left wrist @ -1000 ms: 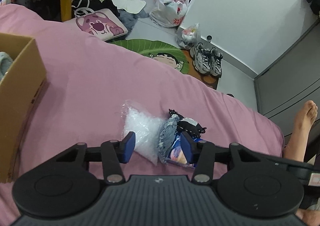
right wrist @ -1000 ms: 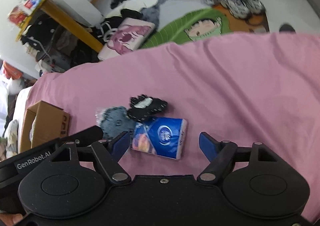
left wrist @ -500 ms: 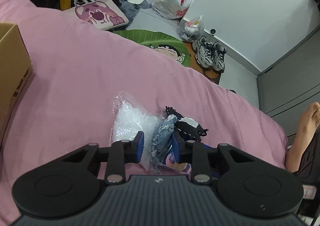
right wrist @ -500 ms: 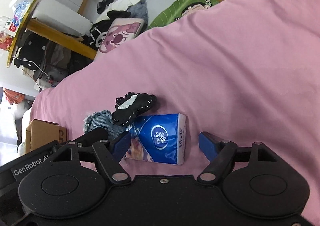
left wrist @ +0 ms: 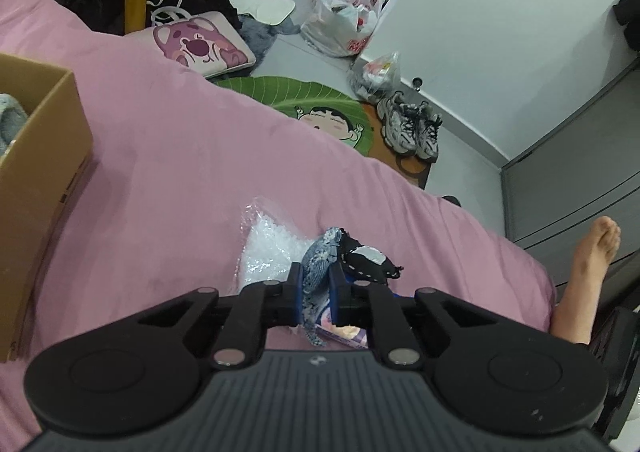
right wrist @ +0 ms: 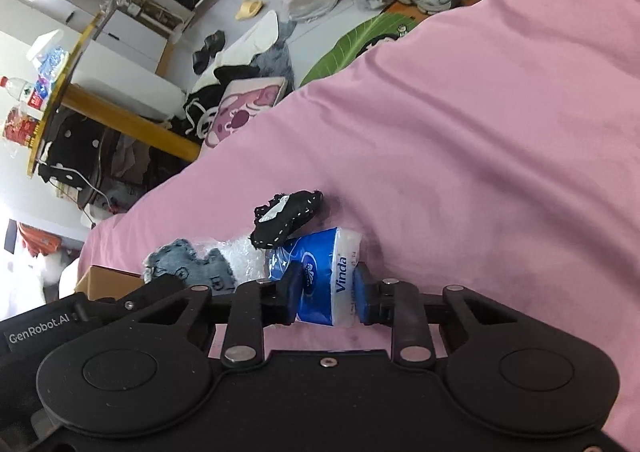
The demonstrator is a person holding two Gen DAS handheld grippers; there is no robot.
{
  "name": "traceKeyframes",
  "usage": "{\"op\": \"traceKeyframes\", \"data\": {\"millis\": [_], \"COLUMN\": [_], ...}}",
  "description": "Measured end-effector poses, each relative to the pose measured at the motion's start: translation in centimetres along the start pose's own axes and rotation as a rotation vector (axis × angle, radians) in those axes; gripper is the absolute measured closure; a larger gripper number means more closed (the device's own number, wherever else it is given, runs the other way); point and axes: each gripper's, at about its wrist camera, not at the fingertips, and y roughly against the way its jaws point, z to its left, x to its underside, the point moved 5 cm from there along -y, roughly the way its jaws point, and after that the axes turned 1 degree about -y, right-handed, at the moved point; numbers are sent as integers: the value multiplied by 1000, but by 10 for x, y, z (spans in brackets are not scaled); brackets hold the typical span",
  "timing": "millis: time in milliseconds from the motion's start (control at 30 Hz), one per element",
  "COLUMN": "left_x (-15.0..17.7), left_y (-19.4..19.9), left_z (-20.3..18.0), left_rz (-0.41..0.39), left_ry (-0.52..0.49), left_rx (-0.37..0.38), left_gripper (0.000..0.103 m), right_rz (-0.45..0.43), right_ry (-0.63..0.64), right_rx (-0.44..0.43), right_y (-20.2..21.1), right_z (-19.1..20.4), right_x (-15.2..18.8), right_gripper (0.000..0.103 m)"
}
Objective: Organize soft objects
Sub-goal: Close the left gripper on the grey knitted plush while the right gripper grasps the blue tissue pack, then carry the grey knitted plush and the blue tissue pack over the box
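Pink bedspread point(left wrist: 200, 172): L gripper point(left wrist: 316, 292) clamped on grey cloth point(left wrist: 316, 272), R gripper point(right wrist: 325, 292) on tissue pack point(right wrist: 320, 272); cardboard box point(left wrist: 44, 180) w/ one item in, black pouch point(right wrist: 286, 218) & clear bag point(left wrist: 268, 248) left.

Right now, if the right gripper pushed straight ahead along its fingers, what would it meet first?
The right gripper is already shut on the blue Vinda tissue pack. Just beyond the pack lies the black fabric pouch, probably the first new contact, though depth is uncertain; past it is only pink bedsheet.
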Motion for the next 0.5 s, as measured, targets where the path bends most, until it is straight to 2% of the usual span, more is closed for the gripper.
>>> {"op": "traceKeyframes", "data": {"millis": [200, 500], "left_x": [3, 1], "left_y": [15, 53], "left_z": [5, 2], "left_rz": [-15, -79], "left_ry": [-15, -44], "left_rx": [6, 22], "left_gripper": [91, 91], "right_rz": [-51, -153], "right_ry": [12, 27], "right_rx": [-16, -36], "right_y": [22, 49], "right_z": [-2, 15], "right_x": [6, 17], "right_gripper": [78, 79]}}
